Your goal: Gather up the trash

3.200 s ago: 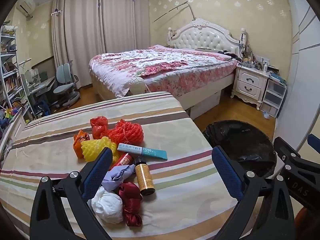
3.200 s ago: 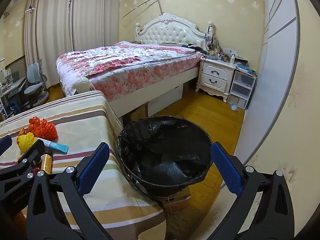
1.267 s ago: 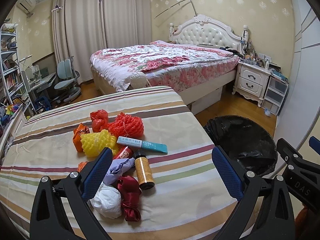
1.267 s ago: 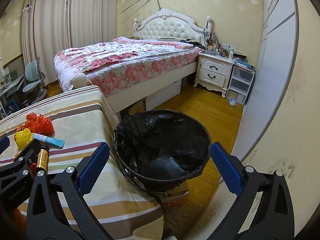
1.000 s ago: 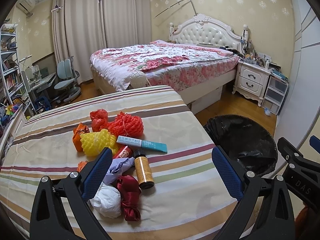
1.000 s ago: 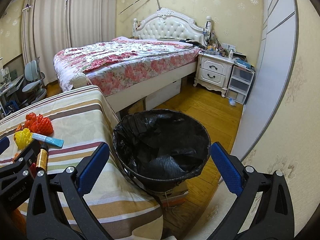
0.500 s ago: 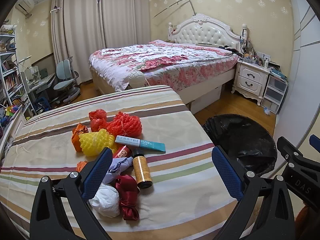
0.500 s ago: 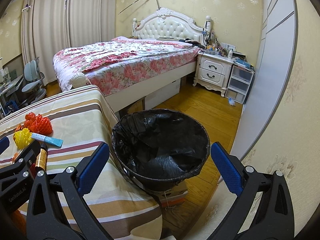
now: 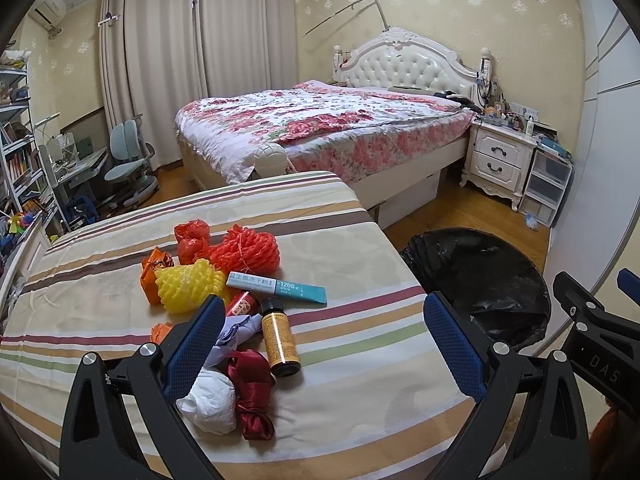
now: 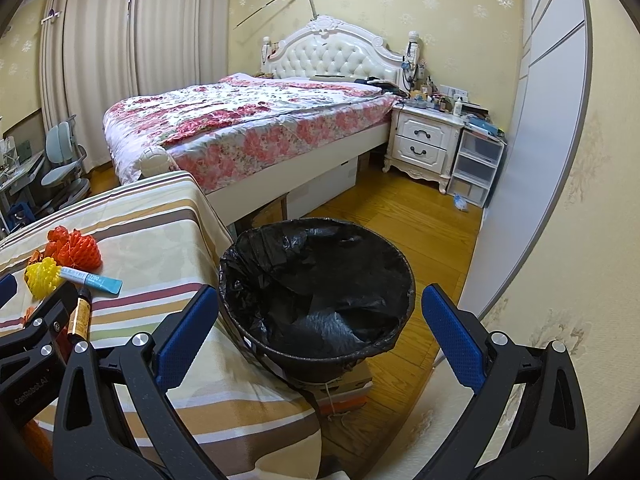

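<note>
Trash lies in a heap on the striped table (image 9: 344,392): an amber bottle (image 9: 279,336), a teal tube box (image 9: 276,286), red foam netting (image 9: 244,250), yellow foam netting (image 9: 188,286), a white tissue wad (image 9: 210,402), a dark red cloth (image 9: 250,384), a lilac wrapper (image 9: 236,330) and orange wrappers (image 9: 150,270). My left gripper (image 9: 324,340) hangs open above the table's near side, its left finger over the heap. My right gripper (image 10: 320,328) stands open over a black-lined trash bin (image 10: 316,292) beside the table's right edge, holding nothing.
A floral bed (image 9: 320,128) and white nightstand (image 9: 498,162) stand behind the table. Wooden floor (image 10: 400,216) runs between bin and bed. A wardrobe wall (image 10: 560,200) is close on the right. A desk chair (image 9: 128,160) and shelves (image 9: 16,160) are far left.
Both grippers have drifted only slightly; the views shift a little. Nothing was picked up and both stay open.
</note>
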The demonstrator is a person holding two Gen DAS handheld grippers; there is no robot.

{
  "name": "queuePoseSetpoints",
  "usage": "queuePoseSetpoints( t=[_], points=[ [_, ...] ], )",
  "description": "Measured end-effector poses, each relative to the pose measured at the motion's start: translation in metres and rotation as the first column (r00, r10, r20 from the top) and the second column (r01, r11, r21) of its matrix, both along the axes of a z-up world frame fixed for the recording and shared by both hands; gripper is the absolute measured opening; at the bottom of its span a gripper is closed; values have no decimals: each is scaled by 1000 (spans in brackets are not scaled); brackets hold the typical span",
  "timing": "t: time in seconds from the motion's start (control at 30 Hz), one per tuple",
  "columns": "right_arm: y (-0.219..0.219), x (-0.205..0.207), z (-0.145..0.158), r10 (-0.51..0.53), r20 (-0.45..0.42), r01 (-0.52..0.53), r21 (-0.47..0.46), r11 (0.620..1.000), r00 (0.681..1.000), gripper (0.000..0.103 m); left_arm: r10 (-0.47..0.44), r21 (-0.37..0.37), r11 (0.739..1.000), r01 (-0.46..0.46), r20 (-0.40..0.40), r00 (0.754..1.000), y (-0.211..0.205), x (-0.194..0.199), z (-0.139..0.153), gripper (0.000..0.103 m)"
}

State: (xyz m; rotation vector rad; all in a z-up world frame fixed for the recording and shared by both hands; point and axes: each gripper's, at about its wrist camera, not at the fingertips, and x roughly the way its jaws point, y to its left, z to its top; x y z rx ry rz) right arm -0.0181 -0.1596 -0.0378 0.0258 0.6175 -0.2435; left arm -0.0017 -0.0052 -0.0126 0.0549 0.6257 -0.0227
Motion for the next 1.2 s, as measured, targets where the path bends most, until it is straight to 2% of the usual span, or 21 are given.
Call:
queuePoseSetpoints(
  t=[0.4, 0.53, 1.0, 1.13, 1.2],
  points=[
    [-3, -1, -3, 18, -14, -18, 11, 1000, 1000, 99, 0, 6, 1000, 0, -3, 1000, 0, -2, 3, 97],
    [8, 0, -1, 39, -21, -39, 8, 999, 999, 99, 14, 10, 1000, -14, -8, 1000, 10, -3, 3, 96],
    [58, 2, 0, 159, -63, -160, -1, 987, 985, 98, 136, 47, 990, -134, -43, 990, 95, -15, -10, 96],
    [74, -1, -3, 207, -78, -207, 9, 978, 975, 94, 170, 40, 985, -168, -73, 983, 118, -18, -17, 96],
    [84, -2, -5, 234, -88, -234, 10, 972, 968, 84, 182, 39, 983, -180, -75, 980, 127, -20, -19, 95]
  ],
)
